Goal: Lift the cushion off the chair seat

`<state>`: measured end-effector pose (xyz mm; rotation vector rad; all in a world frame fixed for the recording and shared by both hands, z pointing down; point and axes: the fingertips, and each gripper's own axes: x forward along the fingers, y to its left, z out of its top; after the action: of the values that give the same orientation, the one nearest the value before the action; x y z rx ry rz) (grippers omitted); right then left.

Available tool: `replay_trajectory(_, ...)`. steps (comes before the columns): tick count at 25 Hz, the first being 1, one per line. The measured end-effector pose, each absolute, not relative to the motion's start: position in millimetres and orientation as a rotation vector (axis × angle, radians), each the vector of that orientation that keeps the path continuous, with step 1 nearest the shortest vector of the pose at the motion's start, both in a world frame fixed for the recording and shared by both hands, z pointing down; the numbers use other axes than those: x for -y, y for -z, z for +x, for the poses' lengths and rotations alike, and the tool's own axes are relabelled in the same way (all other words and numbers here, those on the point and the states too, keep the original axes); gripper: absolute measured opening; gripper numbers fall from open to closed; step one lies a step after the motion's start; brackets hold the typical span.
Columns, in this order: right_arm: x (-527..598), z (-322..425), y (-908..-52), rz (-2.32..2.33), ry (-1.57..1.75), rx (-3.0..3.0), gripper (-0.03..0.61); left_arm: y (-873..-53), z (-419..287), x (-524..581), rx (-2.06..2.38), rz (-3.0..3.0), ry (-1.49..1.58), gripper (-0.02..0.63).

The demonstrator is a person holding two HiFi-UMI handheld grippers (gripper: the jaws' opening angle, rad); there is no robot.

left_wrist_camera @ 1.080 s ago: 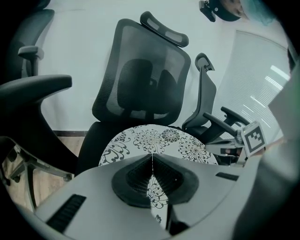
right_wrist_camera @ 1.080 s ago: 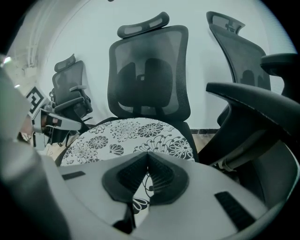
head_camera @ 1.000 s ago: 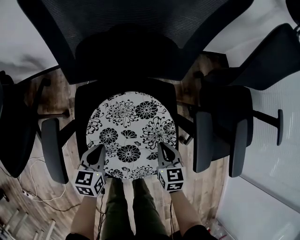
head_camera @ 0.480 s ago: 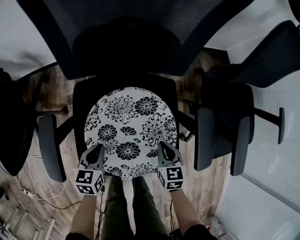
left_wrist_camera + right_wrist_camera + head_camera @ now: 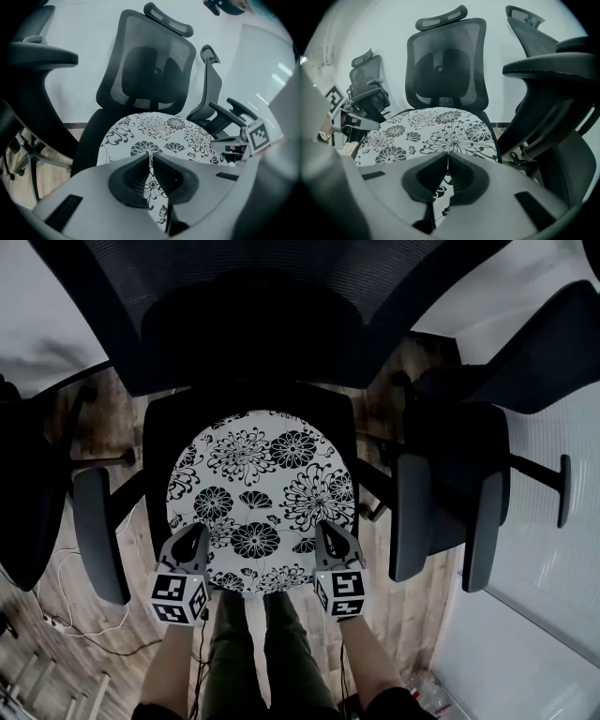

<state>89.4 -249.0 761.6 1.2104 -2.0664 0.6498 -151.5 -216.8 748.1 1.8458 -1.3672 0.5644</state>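
Note:
A round white cushion with black flower print lies on the black seat of an office chair. My left gripper pinches the cushion's near left edge, and its jaws are shut on the fabric. At the near right edge my right gripper is likewise shut on the cushion. In both gripper views a fold of printed cloth runs between the closed pads. The chair's mesh back rises behind the cushion.
The chair's armrests flank the cushion on both sides. Another black chair stands close on the right, a third on the left. Cables lie on the wood floor. The person's legs stand at the seat's front edge.
The cushion and both grippers sit a little higher in the head view than a second ago; the grips are unchanged.

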Motion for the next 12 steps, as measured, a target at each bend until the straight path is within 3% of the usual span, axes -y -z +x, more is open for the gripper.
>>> replay_trajectory(4,251,95,-762,1.248,-0.663,2.046,0.020,-751,-154,215,1.374,1.821,-0.562,0.018)
replay_trajectory(5,251,96,-762,1.258,-0.665,2.038,0.020,-752,-155,214,1.378,1.805,-0.559,0.045)
replay_trajectory(6,251,98,-762,1.270,-0.665,2.031,0.027,-754,-157,214,1.385,1.785,-0.555,0.126)
replay_trajectory(8,253,102,-762,1.300,-0.654,2.019,0.192,-757,-162,214,1.415,1.746,-0.553,0.252)
replay_trajectory(9,254,104,-762,1.314,-0.642,2.012,0.228,-758,-165,214,1.432,1.734,-0.556,0.303)
replay_trajectory(12,256,112,-762,1.347,-0.623,1.978,0.260,-759,-174,214,1.471,1.708,-0.580,0.334)
